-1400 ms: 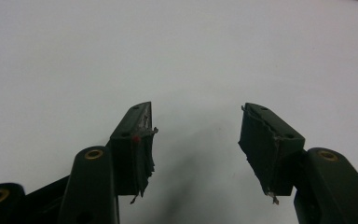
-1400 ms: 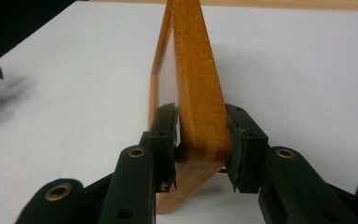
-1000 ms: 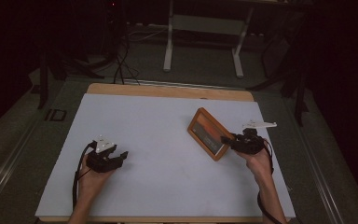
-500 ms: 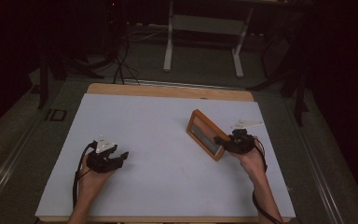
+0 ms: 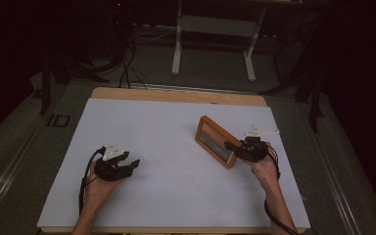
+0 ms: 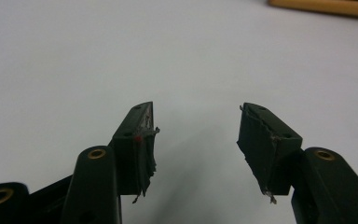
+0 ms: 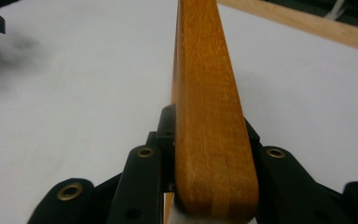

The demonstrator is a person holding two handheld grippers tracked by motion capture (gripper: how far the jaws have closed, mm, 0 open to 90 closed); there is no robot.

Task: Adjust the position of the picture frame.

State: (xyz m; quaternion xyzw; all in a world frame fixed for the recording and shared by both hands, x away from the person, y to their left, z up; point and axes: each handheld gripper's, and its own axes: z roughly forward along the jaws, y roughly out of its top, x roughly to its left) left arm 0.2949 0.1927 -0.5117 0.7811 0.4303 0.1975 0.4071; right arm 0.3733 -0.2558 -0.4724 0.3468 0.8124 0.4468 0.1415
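My right tool (image 5: 235,149) has just closed on the rounded, grainy wooden frame (image 5: 214,141); my left tool (image 5: 128,165) hangs released over the smooth white desk (image 5: 176,127).

Lab recording bay: dark room, white-topped wooden table (image 5: 176,196), loose cables (image 5: 127,68) on grey floor, metal stand legs (image 5: 213,46) behind, floor rail (image 5: 10,161) alongside.

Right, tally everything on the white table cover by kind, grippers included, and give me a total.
Wooden picture frame: 1, tilted up on edge, clamped in the right gripper
Handheld black grippers: 2, the right one and the left gripper, whose jaws are open with nothing between them
Total: 3
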